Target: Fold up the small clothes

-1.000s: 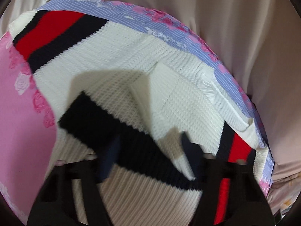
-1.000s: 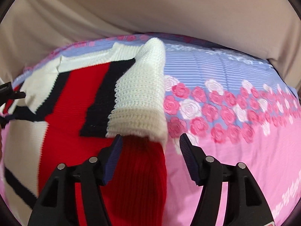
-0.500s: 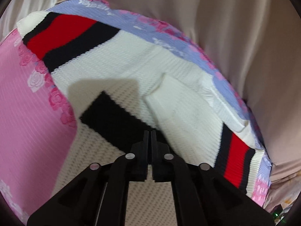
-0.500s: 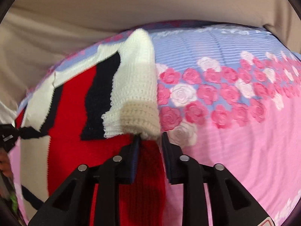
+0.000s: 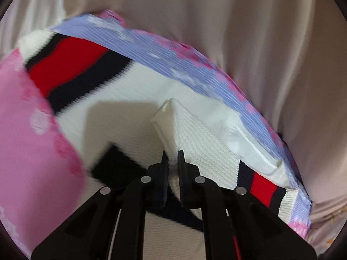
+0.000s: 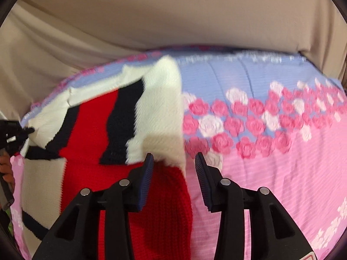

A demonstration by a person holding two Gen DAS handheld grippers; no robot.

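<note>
A knitted sweater (image 5: 138,91), white with red and navy stripes, lies on a pink and blue flowered bedspread (image 5: 26,143). My left gripper (image 5: 172,159) is shut on a raised fold of white sweater fabric, which peaks just ahead of the fingertips. In the right wrist view the sweater (image 6: 91,130) covers the left half, with a white sleeve end (image 6: 164,117) draped between and ahead of the fingers. My right gripper (image 6: 174,162) has its jaws parted around that sleeve and the red part below. The left gripper (image 6: 13,134) shows at the far left edge.
The flowered bedspread (image 6: 271,151) stretches to the right of the sweater. A beige draped cloth (image 6: 173,17) forms the backdrop behind the bed in both views (image 5: 238,32).
My left gripper shut on the sweater fold and has lifted it. My right gripper closed on the sleeve half a second ago and now stands parted again. Both views are blurred with motion.
</note>
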